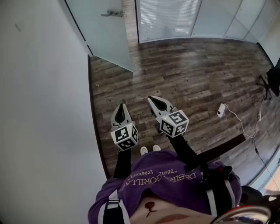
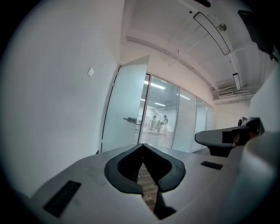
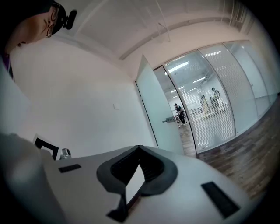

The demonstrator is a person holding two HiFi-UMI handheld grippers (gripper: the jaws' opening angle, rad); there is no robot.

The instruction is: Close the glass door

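Dark wood-plank floor (image 1: 183, 74) carries a corded white adapter (image 1: 221, 110) at its right

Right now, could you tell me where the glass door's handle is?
Head view, top left of centre: the handle sits on the glass door, beside the wall.

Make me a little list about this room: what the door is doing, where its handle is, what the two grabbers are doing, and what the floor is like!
door: glass door, standing open
handle: handle on the door, nothing touching it
left: left gripper, jaws together, empty, not at the door
right: right gripper, jaws together, empty, not at the door
floor: wooden floor, dark planks
side: white wall on the left
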